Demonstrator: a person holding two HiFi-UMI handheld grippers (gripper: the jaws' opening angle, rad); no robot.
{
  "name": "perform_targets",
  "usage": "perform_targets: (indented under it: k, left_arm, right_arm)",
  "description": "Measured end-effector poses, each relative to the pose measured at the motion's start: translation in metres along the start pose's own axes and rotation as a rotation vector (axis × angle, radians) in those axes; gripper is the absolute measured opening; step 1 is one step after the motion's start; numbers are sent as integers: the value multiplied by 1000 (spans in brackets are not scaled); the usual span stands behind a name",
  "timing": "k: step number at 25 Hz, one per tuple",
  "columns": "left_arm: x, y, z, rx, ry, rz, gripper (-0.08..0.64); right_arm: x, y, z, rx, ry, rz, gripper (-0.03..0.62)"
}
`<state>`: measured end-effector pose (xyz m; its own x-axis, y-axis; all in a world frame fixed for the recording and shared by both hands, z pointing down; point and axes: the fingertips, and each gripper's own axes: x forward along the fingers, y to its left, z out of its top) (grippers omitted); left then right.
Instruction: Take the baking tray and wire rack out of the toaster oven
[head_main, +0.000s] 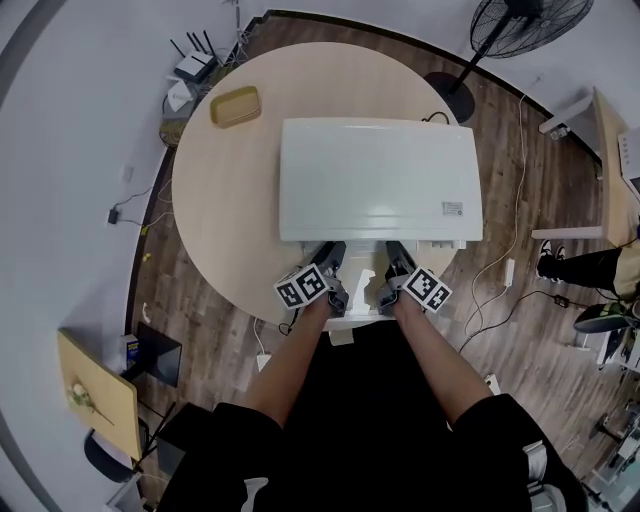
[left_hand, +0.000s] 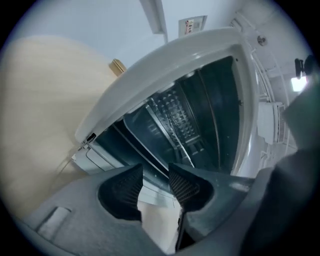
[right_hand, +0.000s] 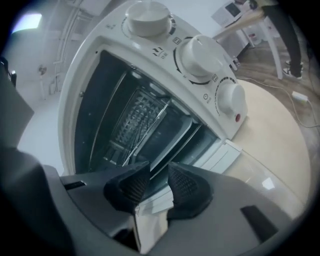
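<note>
Starting only: neither item out yet. Facing the open toaster oven on the table with left gripper and right gripper, both part-open, empty. Just ahead of the jaws, still inside: dark shallow baking tray; beyond it, on a higher slot, gridded wire rack.

My head view is bright and even, lit from above. The flat top of the white boxy toaster oven carries soft glare streaks, and the room bows outward at the edges. Both gripper views bulge fisheye-fashion with black vignetted corners. The oven's cavity is dim and bluish, a white light patch flares near the rim, and my left gripper's dark ribbed pads look slightly soft.
</note>
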<state>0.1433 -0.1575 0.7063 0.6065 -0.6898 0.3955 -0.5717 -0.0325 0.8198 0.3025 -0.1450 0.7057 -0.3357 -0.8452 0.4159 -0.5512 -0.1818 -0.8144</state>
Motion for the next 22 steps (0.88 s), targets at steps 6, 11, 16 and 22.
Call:
perform_targets:
  k: [6, 11, 16, 22]
  left_arm:
    - [19, 4, 12, -131, -57, -1, 156]
    - [22, 5, 23, -209, -93, -48, 156]
    - [31, 14, 30, -279, -141, -32, 156]
    - [42, 24, 39, -322, -160, -26, 156]
  right_arm:
    - [15, -17, 19, 113, -39, 16, 107]
    - [30, -10, 18, 173, -50, 51, 117]
    - [44, -10, 23, 198, -45, 63, 117]
    - [58, -12, 24, 229, -54, 65, 115]
